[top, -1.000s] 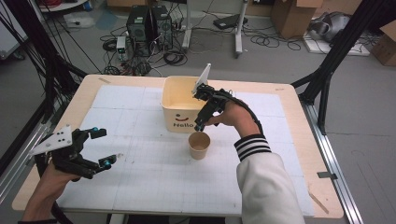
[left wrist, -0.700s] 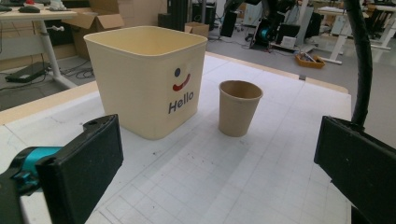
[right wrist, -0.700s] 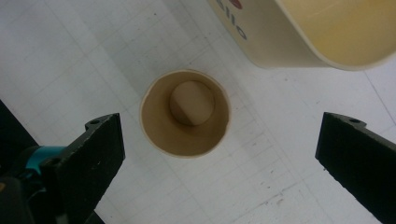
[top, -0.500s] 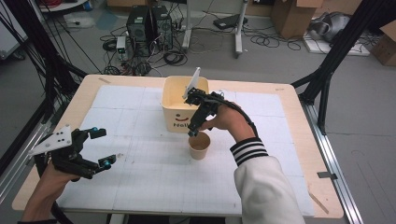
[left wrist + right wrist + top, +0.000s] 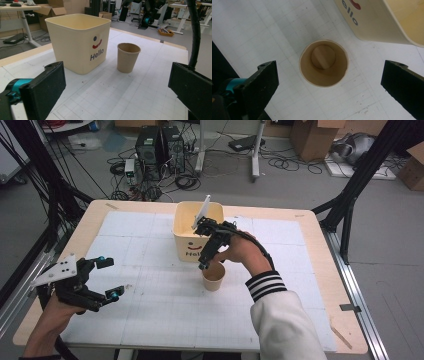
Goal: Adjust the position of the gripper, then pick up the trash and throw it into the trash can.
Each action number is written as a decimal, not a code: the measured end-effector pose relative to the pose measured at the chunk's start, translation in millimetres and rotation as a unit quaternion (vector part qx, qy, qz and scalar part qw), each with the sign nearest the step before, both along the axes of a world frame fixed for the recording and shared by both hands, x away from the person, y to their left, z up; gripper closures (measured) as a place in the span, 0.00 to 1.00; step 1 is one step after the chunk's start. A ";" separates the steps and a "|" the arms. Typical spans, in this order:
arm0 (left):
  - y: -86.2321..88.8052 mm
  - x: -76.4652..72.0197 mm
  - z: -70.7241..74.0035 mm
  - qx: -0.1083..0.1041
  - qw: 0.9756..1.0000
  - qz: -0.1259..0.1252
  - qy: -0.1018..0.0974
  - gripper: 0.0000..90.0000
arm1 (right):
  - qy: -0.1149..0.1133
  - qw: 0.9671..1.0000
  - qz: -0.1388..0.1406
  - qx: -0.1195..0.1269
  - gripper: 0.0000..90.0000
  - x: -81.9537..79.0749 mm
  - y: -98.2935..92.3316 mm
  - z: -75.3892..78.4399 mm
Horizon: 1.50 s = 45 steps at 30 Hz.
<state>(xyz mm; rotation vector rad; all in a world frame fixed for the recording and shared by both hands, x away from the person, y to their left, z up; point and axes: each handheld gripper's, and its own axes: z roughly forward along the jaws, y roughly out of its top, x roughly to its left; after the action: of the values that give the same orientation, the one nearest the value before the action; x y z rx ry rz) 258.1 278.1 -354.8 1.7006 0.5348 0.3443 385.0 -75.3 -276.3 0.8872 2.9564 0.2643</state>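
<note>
A brown paper cup (image 5: pixel 214 276) stands upright on the white mat, just in front of a cream square tub (image 5: pixel 186 232) printed "Hello". My right gripper (image 5: pixel 206 262) hangs over the cup and points straight down. In the right gripper view the empty cup (image 5: pixel 323 66) lies between its two wide-apart jaws, and the right gripper (image 5: pixel 329 75) is open and not touching it. My left gripper (image 5: pixel 111 278) sits open at the table's near left, holding nothing. In the left gripper view it faces the tub (image 5: pixel 77 42) and the cup (image 5: pixel 128 57).
The white gridded mat (image 5: pixel 150 310) covers most of the wooden table (image 5: pixel 345 320). Black frame posts (image 5: pixel 350 205) stand at the table's right and left. Computers and cables (image 5: pixel 160 150) lie on the floor behind the far edge.
My right gripper has moved left and down from the tub's front rim to a spot over the cup. The left gripper, cup and tub have not moved.
</note>
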 end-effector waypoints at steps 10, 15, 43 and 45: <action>-0.7 0.1 -0.4 -0.001 1.000 0.000 0.001 0.02 | 0.000 1.000 -0.001 -0.003 0.00 -0.4 -2.3 0.5; -0.5 0.1 -0.4 -0.001 1.000 0.002 0.001 0.02 | 0.002 1.000 -0.002 -0.001 0.00 -1.0 -2.5 1.1; -1.4 -0.3 -0.5 0.000 1.000 -0.002 0.003 0.02 | 0.006 1.000 0.002 0.002 0.00 -2.9 -0.3 -13.5; -1.4 -0.2 -0.5 0.000 1.000 -0.002 0.003 0.02 | 0.006 1.000 0.003 0.004 0.00 -2.9 -1.2 -14.6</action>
<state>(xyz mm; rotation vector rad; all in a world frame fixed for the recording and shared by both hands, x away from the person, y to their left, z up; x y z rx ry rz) 257.8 276.7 -355.3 1.7027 0.5346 0.3364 382.2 -76.4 -290.9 0.8842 2.9721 0.2718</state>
